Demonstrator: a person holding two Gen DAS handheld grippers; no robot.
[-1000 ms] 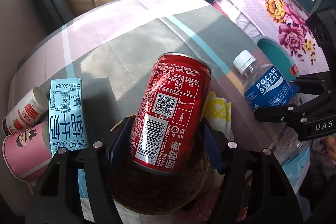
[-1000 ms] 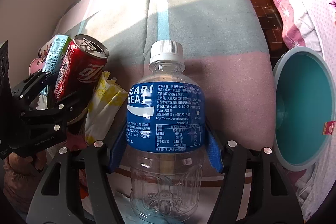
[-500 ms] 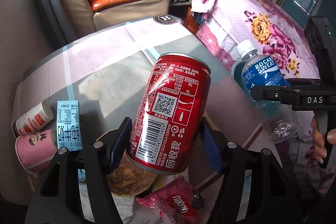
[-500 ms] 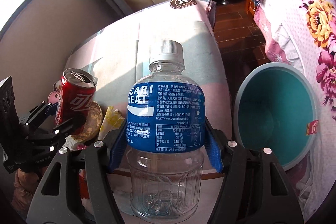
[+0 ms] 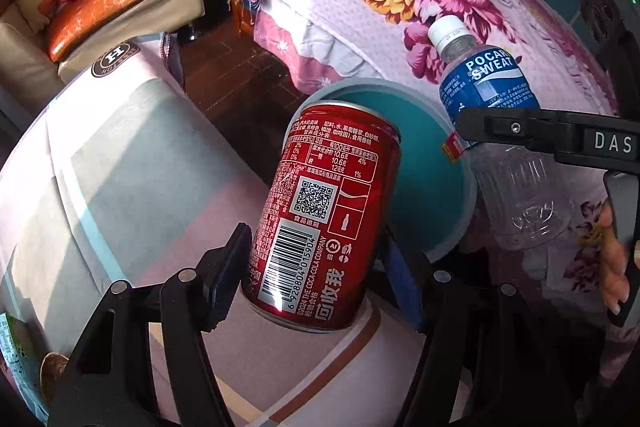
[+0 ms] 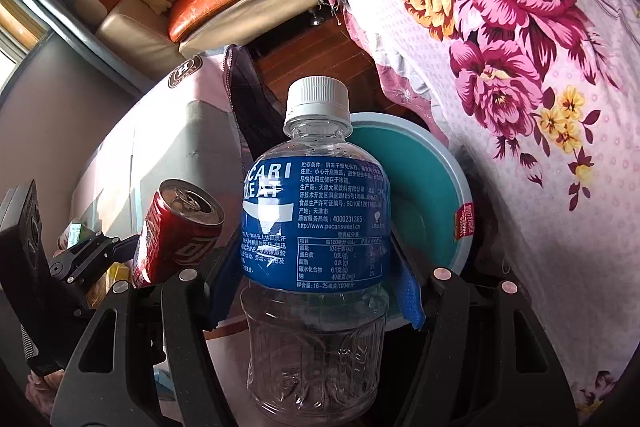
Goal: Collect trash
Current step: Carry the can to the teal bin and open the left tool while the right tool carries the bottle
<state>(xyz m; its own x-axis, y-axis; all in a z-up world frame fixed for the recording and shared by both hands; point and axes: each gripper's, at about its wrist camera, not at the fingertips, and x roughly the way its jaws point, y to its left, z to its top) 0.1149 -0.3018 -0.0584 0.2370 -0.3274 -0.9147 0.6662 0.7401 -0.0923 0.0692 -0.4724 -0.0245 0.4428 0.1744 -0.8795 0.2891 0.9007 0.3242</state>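
Both grippers have swung off the table toward the teal bin [image 5: 432,195].
The left gripper [image 5: 316,267] clenches the red can [image 5: 324,219] above the table's edge; the right gripper [image 6: 316,287] clenches the clear bottle [image 6: 316,227] near the bin's rim.

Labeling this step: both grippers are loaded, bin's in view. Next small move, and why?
Probably carry both a little farther over the teal bin, then open. The left gripper is shut on the red can, the right gripper on the empty bottle. The bin's open mouth sits just beyond both, by the flowered bedspread.
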